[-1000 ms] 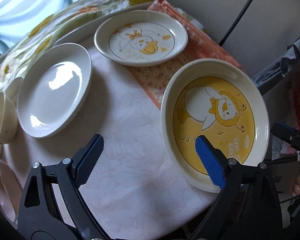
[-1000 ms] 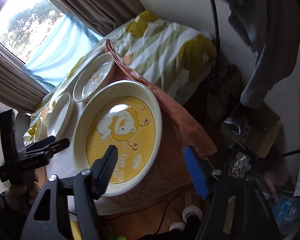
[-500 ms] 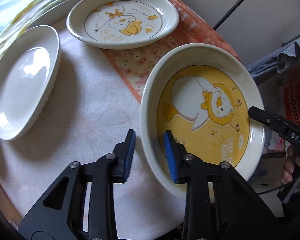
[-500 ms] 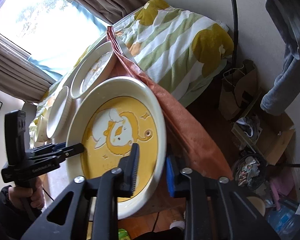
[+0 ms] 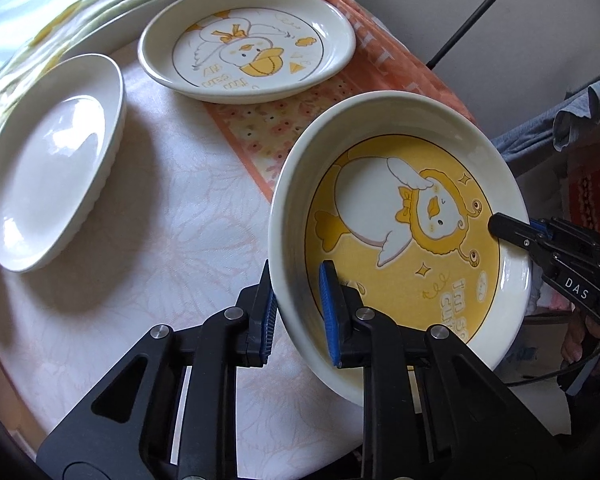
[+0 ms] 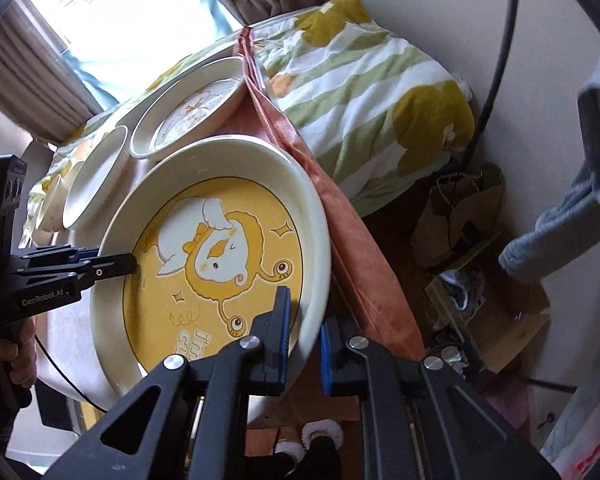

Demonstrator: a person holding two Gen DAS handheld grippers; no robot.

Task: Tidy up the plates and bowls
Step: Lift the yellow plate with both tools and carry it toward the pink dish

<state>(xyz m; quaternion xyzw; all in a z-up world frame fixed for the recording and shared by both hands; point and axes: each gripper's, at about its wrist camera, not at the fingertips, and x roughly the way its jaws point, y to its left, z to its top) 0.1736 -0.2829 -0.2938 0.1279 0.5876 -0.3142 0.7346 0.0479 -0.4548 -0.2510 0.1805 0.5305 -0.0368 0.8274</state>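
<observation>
A large cream dish with a yellow duck picture is tilted at the table's near right edge. My left gripper is shut on its left rim, one finger inside, one outside. My right gripper is shut on the opposite rim of the same dish. Each gripper shows in the other's view, the right and the left. A smaller duck plate sits at the back. A plain white fluted plate sits at the left.
A round table with a pale floral cloth and an orange mat holds the dishes. A striped bedcover lies behind. Bags and a box clutter the floor right of the table. A small bowl sits far left.
Both grippers went from open to shut on opposite rims of the yellow duck dish. The dish has tilted up off the table.
</observation>
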